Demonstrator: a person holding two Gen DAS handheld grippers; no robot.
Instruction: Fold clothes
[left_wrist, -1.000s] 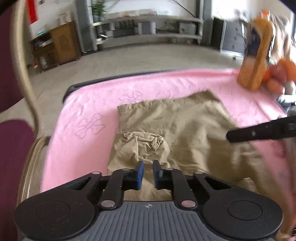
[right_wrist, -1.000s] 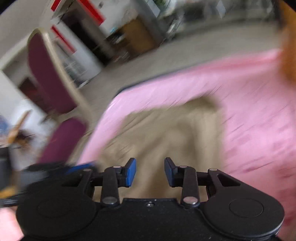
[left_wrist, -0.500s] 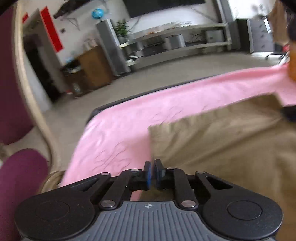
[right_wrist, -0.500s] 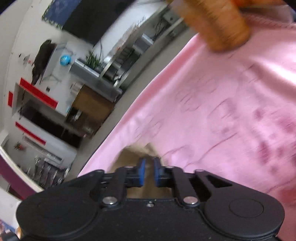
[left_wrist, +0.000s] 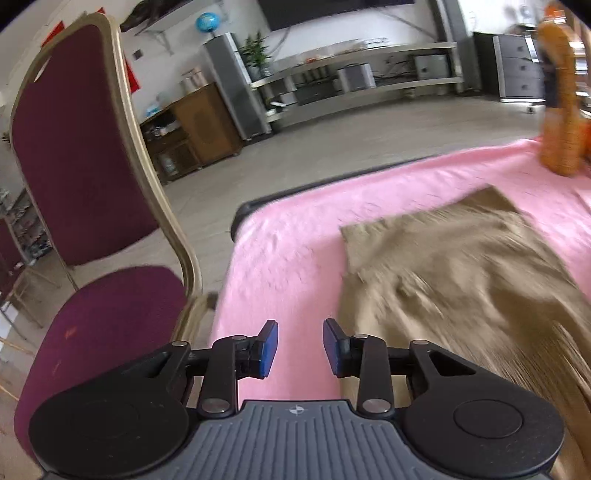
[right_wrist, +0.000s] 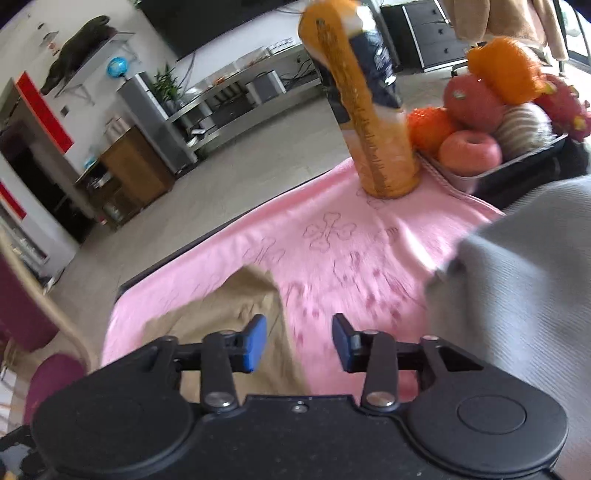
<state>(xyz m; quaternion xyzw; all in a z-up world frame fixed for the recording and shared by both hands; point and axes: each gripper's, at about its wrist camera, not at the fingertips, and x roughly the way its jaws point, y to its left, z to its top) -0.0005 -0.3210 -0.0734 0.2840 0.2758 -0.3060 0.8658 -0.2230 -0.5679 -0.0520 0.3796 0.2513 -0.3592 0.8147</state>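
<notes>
Left wrist view: the left tongs (left_wrist: 300, 347) are opening, with nothing between the blue pads; only the pink towel (left_wrist: 295, 251) covering the worktop shows through the gap. The khaki garment (left_wrist: 461, 273) lies flat on the towel to the right of the tongs, its far left corner squared off and its near part blurred. A maroon chair (left_wrist: 85, 166) stands off the worktop's left edge, and an orange canister (left_wrist: 557, 110) stands at the far right.

Right wrist view: the right tongs (right_wrist: 299, 343) are likewise opening and empty. The khaki garment (right_wrist: 229, 314) lies under and to the left of the left pad, with its far right corner pointing toward the canister (right_wrist: 373, 110). A tray of fruit (right_wrist: 491, 122) sits just beside the canister, and a grey cloth (right_wrist: 517, 314) fills the near right.

Judging from how the garment lies, a fold has just been laid and both tongs are letting go. To do this well, lift each pair of tongs clear without snagging the top layer, check that the edges line up, then take the next pair of corners low and at the hem, keeping well away from the canister and fruit.
</notes>
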